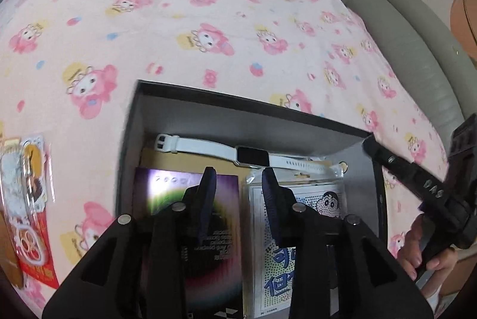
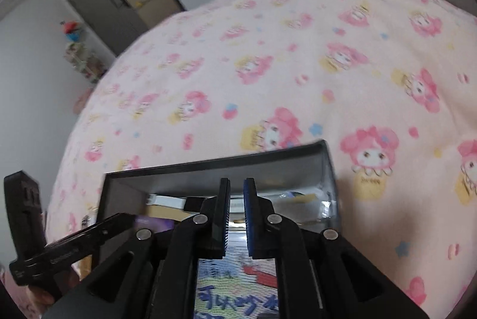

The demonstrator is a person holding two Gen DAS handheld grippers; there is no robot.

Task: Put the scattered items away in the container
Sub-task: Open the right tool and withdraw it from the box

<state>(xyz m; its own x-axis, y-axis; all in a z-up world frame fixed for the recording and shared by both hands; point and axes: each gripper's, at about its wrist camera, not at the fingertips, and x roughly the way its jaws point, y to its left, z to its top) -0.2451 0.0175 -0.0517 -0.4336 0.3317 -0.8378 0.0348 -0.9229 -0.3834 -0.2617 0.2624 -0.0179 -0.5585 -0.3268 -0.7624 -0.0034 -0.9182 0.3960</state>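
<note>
Hovering both claws over my black box (image 1: 298,110) on the bed (image 1: 179,21)
Left claw (image 1: 238,179) apart, right claw (image 2: 237,191) slightly apart, both empty; rubbery white watch (image 1: 220,150), glossy cards inside, fleecy pink blanket.

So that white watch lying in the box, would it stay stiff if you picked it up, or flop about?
The white watch would probably flop: its thin strap lies flat along the far wall of the box and looks like soft rubber. It seems light for its length, with the weight in the small screen, so the ends would likely droop. The smooth strap might slip.
</note>
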